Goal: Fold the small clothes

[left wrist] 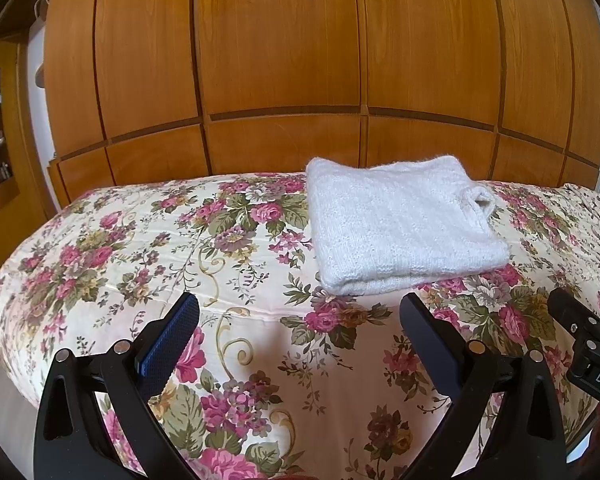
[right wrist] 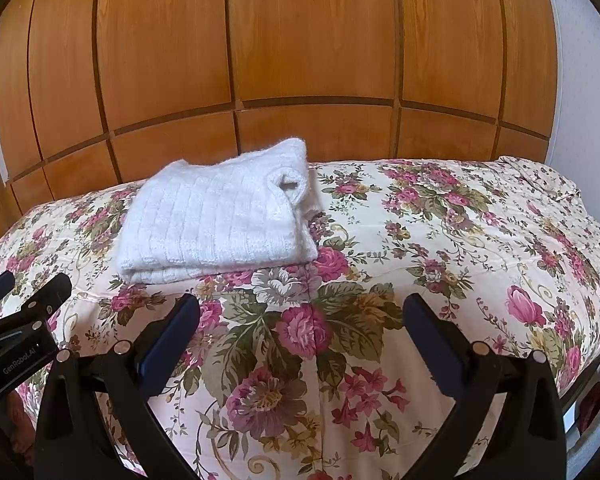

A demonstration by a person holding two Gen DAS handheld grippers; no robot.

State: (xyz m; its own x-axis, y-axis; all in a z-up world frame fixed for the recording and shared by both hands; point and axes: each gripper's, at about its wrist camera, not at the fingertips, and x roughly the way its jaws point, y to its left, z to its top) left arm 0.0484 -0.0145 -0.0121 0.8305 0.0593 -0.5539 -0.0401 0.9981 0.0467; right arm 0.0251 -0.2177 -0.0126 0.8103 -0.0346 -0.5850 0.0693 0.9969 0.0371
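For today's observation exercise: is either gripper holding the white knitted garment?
No: the folded white garment lies alone on the floral bedspread, both grippers open and short of it.

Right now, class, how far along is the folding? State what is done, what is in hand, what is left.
Done: the white knitted garment lies folded in a neat rectangle on the floral bedspread. In hand: nothing; the left gripper and right gripper are both open and apart from it. Left: no other unfolded clothes show in either view.

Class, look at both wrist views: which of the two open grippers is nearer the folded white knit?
The left gripper: the white knit lies almost straight ahead of its fingers, whereas it sits well off to the left of the right gripper.
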